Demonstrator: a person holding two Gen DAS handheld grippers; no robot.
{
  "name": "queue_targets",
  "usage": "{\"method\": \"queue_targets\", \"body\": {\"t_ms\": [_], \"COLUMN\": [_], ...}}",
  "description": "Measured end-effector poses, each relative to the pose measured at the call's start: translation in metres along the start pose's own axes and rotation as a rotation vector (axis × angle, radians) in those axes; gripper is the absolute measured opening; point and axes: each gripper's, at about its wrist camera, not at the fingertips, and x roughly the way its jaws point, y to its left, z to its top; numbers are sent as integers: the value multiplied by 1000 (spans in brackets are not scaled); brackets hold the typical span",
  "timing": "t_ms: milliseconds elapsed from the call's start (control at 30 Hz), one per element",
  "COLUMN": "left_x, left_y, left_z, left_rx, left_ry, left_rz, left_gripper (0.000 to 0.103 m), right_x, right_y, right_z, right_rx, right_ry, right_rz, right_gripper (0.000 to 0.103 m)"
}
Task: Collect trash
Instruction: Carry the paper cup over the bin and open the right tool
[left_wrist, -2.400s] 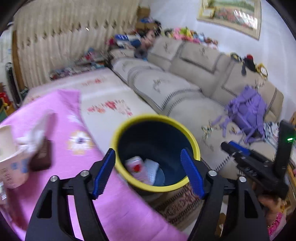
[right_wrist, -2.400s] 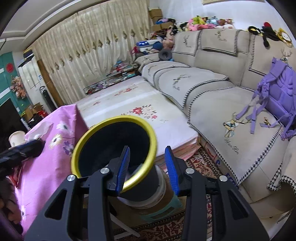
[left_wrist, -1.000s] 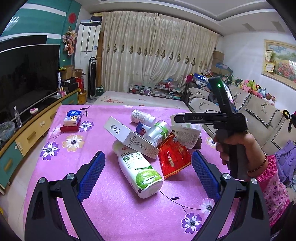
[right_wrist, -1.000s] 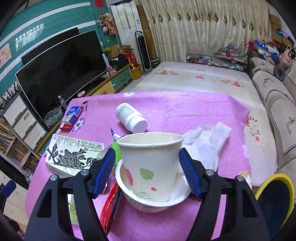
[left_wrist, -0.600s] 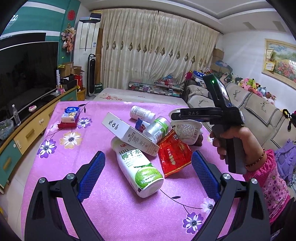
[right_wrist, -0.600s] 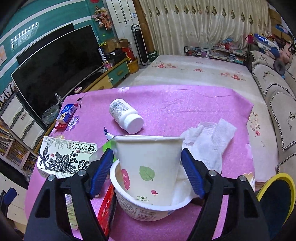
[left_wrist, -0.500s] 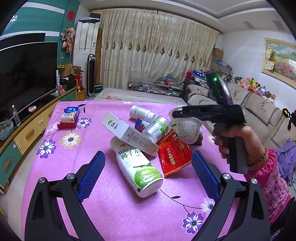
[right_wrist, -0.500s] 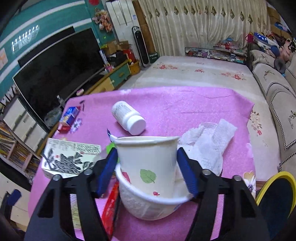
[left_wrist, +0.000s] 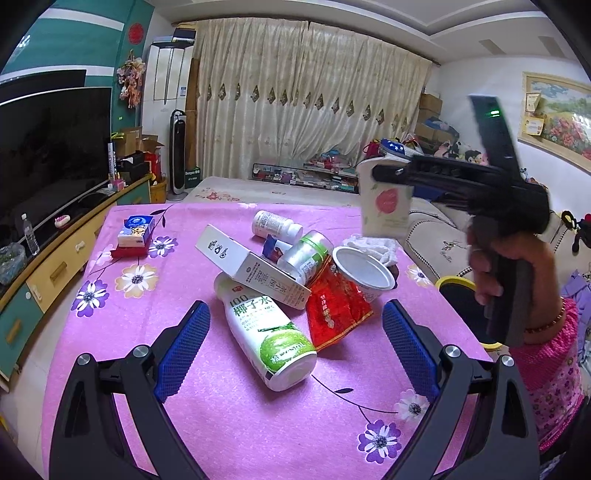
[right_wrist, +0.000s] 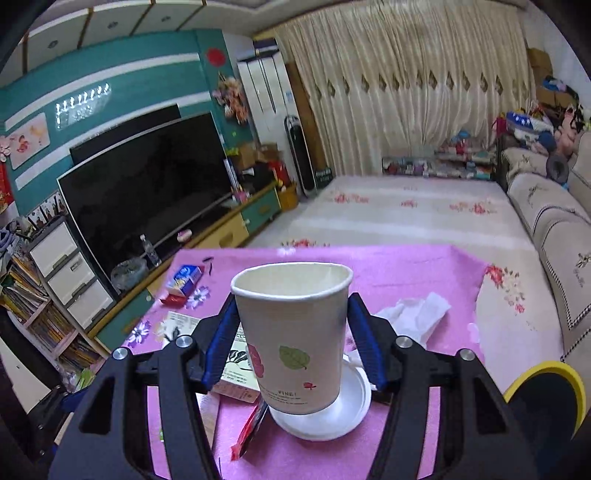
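Note:
My right gripper (right_wrist: 293, 341) is shut on a white paper cup (right_wrist: 293, 332) with a green leaf print and holds it upright in the air above a white bowl (right_wrist: 332, 413). The left wrist view shows the cup (left_wrist: 386, 206) lifted well above the bowl (left_wrist: 364, 267). My left gripper (left_wrist: 293, 352) is open and empty, low over the pink tablecloth, with a green-capped white bottle (left_wrist: 264, 330) between its fingers. A carton box (left_wrist: 251, 266), a red wrapper (left_wrist: 334, 308), a pill bottle (left_wrist: 275, 225), a green-lidded jar (left_wrist: 308, 254) and crumpled tissue (left_wrist: 373, 247) lie in a pile.
A yellow-rimmed bin (right_wrist: 546, 402) stands off the table's right edge; it also shows in the left wrist view (left_wrist: 458, 291). A small blue box (left_wrist: 135, 230) lies at the table's far left. A TV cabinet (left_wrist: 44, 266) runs along the left, a sofa (right_wrist: 554, 236) on the right.
My right gripper closed on the paper cup and lifted it up out of the white bowl, which stays on the table. My left gripper has barely moved.

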Motion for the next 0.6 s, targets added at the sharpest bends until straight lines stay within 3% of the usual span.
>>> {"method": "queue_targets", "body": {"t_ms": [233,433,600], "left_x": [2,4,7], "left_y": [-14,-36,-58], "left_z": [-2,-4,-5], "left_rx": [18,53,77], "left_ry": [11,16,30], "left_rz": [-26,-60,-90], "left_gripper": [93,93,93], "right_x": [-67,-114,-134], "right_y": [-21,-72,-130], "right_z": [-25,-65,-103], "right_rx": [16,76,156], "right_ry": [-104,-158,-135], "right_rz": [-103,-314,-478], "right_gripper": [57,57,57]}}
